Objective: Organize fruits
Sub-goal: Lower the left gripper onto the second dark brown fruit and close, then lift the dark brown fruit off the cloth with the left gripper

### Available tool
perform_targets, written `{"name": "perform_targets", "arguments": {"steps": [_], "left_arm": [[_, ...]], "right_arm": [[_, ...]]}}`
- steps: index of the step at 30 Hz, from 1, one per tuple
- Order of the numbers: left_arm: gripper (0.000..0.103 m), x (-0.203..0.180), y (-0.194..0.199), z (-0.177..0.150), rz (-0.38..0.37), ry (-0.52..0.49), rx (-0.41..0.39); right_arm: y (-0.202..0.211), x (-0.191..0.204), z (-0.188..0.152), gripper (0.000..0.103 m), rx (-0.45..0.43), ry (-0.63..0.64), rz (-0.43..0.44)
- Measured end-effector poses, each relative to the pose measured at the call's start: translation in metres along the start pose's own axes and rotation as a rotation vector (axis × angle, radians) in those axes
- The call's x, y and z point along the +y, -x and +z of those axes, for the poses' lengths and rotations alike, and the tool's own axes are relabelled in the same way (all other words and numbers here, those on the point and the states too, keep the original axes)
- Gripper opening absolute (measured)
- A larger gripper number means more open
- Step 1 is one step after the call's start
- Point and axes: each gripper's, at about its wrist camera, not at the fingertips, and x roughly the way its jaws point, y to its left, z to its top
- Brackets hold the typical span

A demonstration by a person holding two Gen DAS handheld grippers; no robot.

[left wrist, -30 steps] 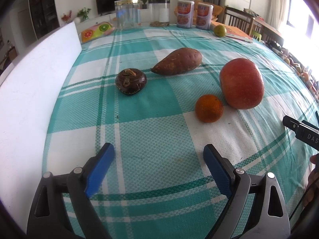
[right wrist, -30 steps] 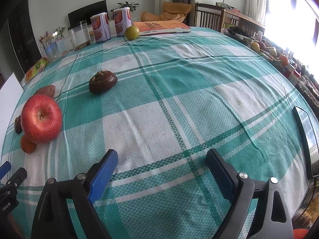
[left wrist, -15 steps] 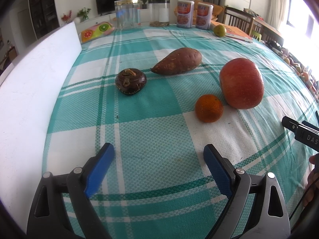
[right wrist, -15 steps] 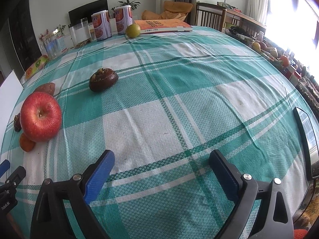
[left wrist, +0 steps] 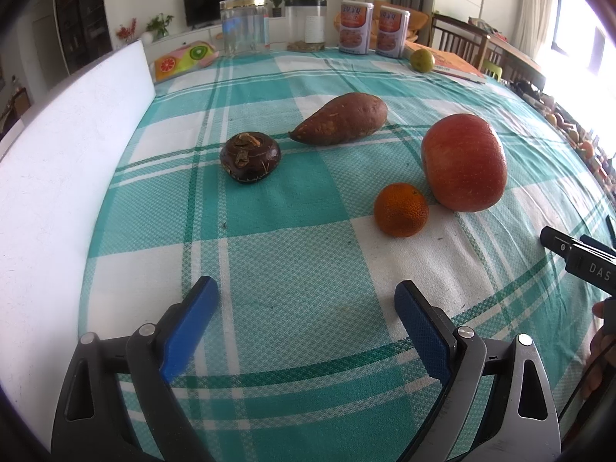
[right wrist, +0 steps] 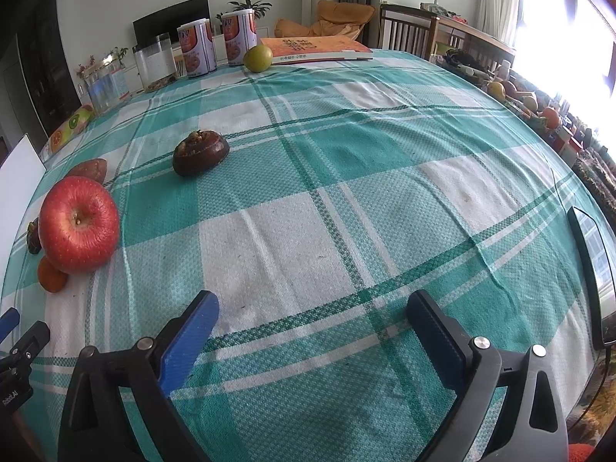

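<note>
Teal-and-white checked cloth (left wrist: 300,254) is seen covering the table in both wrist views. Left gripper (left wrist: 306,300) is held above bare cloth, jaws spread wide, nothing between the blue pads (left wrist: 192,315). Right gripper (right wrist: 312,315) is likewise held over bare cloth; its jaws have just been opening and now stand wide, nothing between them.

Fruit as seen from the left wrist: red apple (left wrist: 464,161) at right, small orange (left wrist: 401,210) just beside it on the near-left side; contact cannot be told. Sweet potato (left wrist: 340,118) is laid further back, centre. Dark brown round fruit (left wrist: 250,157) is placed left of the sweet potato, apart from it.

From the right wrist, a second dark brown fruit (right wrist: 200,153) is seen alone on the cloth, well apart from the apple group at far left. A green-yellow fruit (right wrist: 258,58) is set at the far edge, next to an orange book (right wrist: 315,50) and two tins (right wrist: 215,44).

White board (left wrist: 57,161) is stood along the table's left edge. A dark screen-like slab (right wrist: 593,261) is seen at the right edge.
</note>
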Motion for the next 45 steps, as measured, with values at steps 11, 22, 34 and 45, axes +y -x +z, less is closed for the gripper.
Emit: {"name": "perform_targets", "arguments": {"steps": [11,22,34,45], "left_arm": [[0.092,0.06,0.005,0.03,-0.057,0.281,-0.043],[0.057,0.046,-0.048,0.072,0.063,0.165,0.002],[0.046,0.039,0.003,0.019,-0.059,0.074,0.052],[0.062,0.03,0.031,-0.024,-0.08,0.032,0.018]], "right_arm": [[-0.002,0.002,0.0,0.1,0.004,0.006,0.002],[-0.002,0.002,0.0,0.1,0.004,0.006,0.002],[-0.002,0.002,0.0,0.101,0.005,0.007,0.002],[-0.002,0.001,0.001,0.101,0.005,0.007,0.003]]}}
